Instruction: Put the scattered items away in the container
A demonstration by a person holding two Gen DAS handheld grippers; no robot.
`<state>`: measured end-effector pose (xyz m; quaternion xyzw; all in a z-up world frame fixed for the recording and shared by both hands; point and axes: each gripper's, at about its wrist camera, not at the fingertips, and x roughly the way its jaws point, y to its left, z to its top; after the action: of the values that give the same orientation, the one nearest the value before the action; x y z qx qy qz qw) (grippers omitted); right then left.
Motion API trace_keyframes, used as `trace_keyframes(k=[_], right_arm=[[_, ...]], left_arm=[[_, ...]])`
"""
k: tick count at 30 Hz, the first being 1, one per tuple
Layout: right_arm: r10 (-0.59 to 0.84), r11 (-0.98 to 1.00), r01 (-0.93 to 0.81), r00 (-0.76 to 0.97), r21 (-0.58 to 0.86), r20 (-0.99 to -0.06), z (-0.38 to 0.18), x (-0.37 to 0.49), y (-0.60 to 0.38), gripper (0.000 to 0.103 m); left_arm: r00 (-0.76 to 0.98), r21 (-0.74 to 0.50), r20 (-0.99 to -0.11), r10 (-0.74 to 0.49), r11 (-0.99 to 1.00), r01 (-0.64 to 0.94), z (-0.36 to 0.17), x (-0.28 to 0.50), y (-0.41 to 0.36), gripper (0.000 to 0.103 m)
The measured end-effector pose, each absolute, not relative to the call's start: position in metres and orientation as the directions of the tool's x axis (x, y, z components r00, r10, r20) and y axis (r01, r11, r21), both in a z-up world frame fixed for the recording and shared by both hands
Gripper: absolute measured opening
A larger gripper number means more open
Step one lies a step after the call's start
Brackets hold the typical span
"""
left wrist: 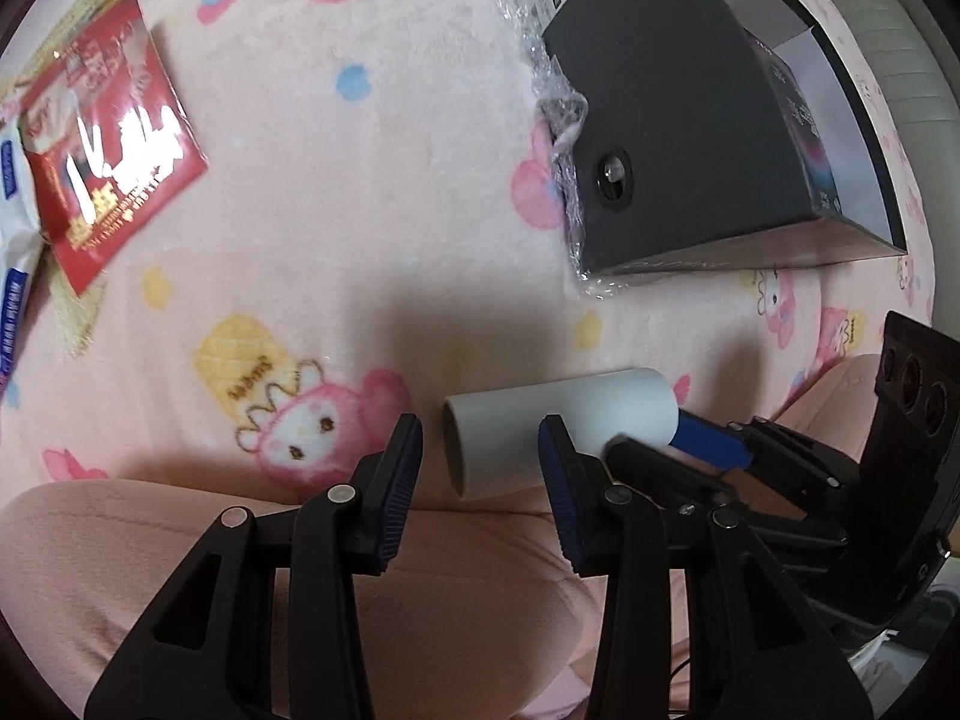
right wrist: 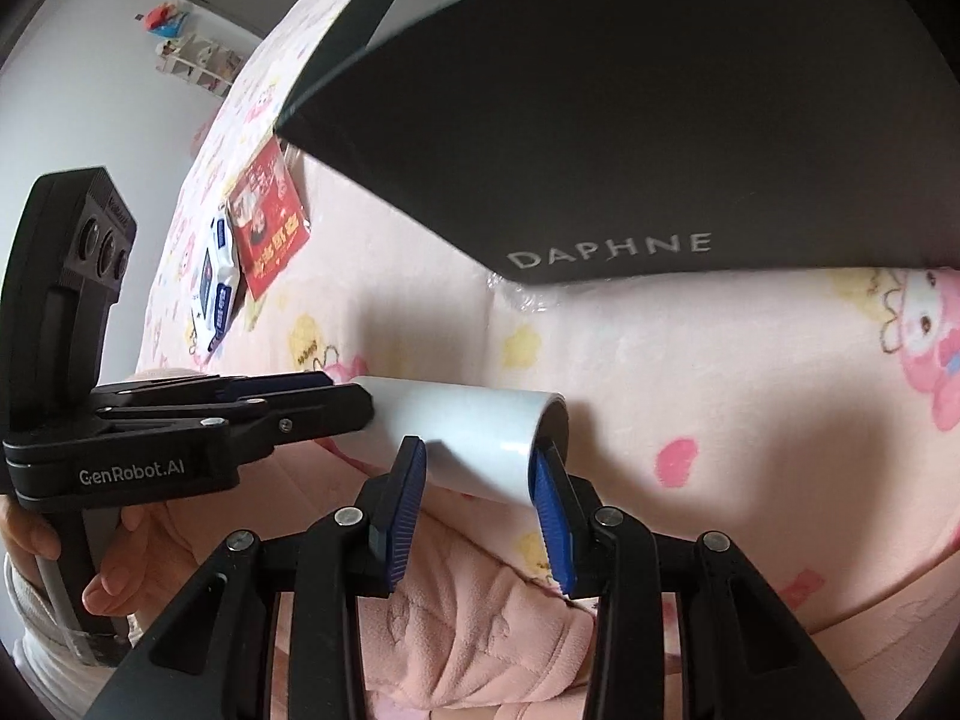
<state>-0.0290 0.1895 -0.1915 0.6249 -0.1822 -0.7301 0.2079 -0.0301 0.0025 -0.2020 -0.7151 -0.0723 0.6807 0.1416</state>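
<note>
- Now the white roll, a paper-wrapped tube, lies level above the pink blanket, held up at both ends by the two grippers
- Right gripper has its blue-padded fingers clamped across the roll's open end, one pad on each side
- Left gripper comes in from the left of the right wrist view, its fingers closed on the roll's other end; in its own view the right pad presses the roll while the left pad stands apart
- Dark grey box marked DAPHNE sits just beyond the roll, bubble wrap at its edge
- Red packet and a white-and-blue pack lie together well apart from the roll, further along the blanket
- A hand grips the left gripper's handle
</note>
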Motion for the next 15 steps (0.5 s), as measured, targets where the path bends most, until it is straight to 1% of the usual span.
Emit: trace_keyframes(k=[3, 7, 11, 14, 15], right_arm=[[-0.544, -0.839, 0.091, -0.120, 0.536, -0.831, -0.190, -0.028, 0.188, 0.033], [-0.537, -0.843, 0.110, -0.165, 0.526, -0.827, -0.171, -0.024, 0.193, 0.033], [-0.548, -0.836, 0.147, -0.251, 0.528, -0.798, -0.132, -0.023, 0.203, 0.033], [-0.540, -0.841, 0.182, -0.331, 0.509, -0.774, -0.101, -0.028, 0.210, 0.033], [-0.535, -0.844, 0.194, -0.359, 0.500, -0.765, -0.090, -0.031, 0.214, 0.033]], left_arm=[[0.050, -0.318, -0.948, 0.315, -0.942, -0.106, -0.198, -0.023, 0.008, 0.040], [-0.012, -0.350, -0.935, 0.354, -0.929, -0.121, -0.173, -0.027, 0.015, 0.040], [-0.080, -0.414, -0.902, 0.425, -0.902, -0.125, -0.138, -0.034, 0.018, 0.040], [-0.138, -0.449, -0.873, 0.468, -0.881, -0.147, -0.105, -0.058, 0.039, 0.040], [-0.152, -0.459, -0.864, 0.480, -0.875, -0.154, -0.092, -0.065, 0.030, 0.040]])
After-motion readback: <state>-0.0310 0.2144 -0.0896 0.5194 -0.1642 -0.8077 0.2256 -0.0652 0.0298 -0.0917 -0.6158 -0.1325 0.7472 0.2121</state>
